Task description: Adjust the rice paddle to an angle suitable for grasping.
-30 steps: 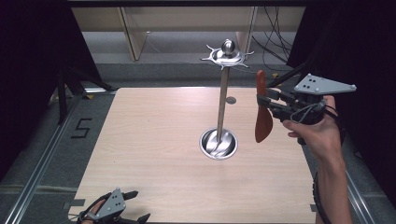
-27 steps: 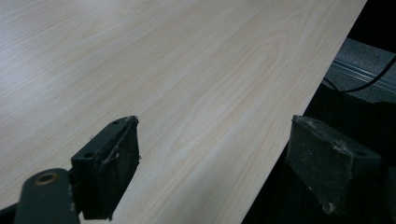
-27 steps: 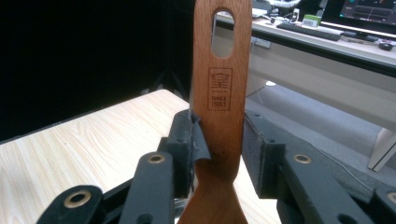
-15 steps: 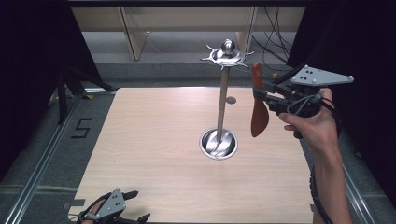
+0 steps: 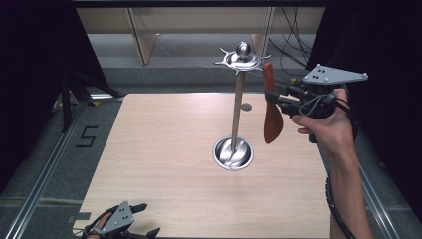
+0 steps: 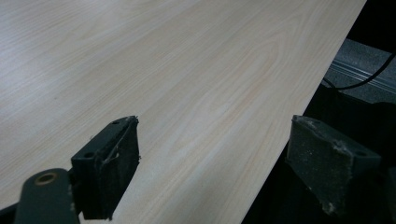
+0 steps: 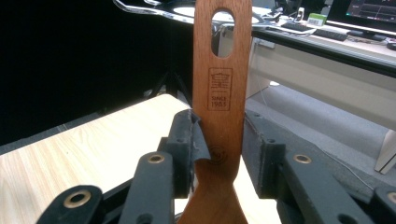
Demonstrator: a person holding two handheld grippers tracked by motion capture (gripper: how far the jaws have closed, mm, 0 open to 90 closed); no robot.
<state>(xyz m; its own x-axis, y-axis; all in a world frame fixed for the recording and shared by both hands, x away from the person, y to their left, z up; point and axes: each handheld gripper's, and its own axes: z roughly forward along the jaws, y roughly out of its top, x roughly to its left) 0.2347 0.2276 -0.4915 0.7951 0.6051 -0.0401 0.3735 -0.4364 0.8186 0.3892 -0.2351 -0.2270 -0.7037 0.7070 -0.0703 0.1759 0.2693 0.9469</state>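
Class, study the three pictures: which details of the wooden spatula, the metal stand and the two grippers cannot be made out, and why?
- Wooden spatula: its blade is cut off by the bottom edge of the right gripper view.
- Metal stand: hooks on its top disc too small to count in the high view.
- Left gripper: partly cut by the high view's bottom edge.
- Right gripper: its contact with the spatula is blurred in the high view.

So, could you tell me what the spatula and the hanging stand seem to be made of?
The spatula looks like reddish-brown wood with a smooth finish: visible grain and a burned-in stamp. The stand appears to be polished metal, likely steel: its pole, hooked top and round base show mirror-like reflections.
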